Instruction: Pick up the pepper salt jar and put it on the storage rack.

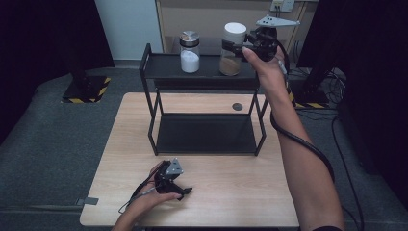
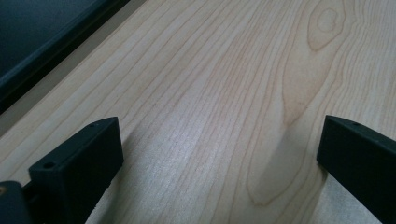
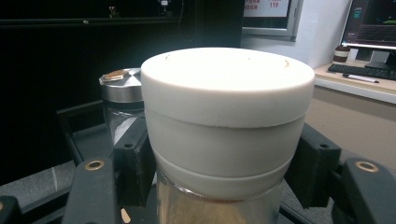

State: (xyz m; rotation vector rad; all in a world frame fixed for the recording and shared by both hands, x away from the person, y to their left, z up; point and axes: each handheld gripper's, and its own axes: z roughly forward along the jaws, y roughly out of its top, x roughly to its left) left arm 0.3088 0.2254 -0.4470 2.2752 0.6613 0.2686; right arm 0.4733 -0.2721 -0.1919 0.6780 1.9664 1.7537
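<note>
White-lidded jar [image 1: 232, 48] of brown powder clamped just under the lid by right gripper [image 1: 239, 46], on shelf's [image 1: 163, 66] top tier. Left gripper [image 1: 182, 191] idling wide open over table [image 1: 231, 183]. Next: probably a straight lift, clear of the neighbouring jar [image 1: 189, 52].

Steel-lidded jar [image 1: 189, 52] of white powder on rack's [image 1: 202, 126] top shelf — rack on wooden worktop [image 1: 240, 183]; lower shelf bare.

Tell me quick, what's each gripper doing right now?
Left gripper: open, holding nothing, resting low over the table.
Right gripper: closed on the white-lidded jar, which stands on the rack's top shelf.
</note>
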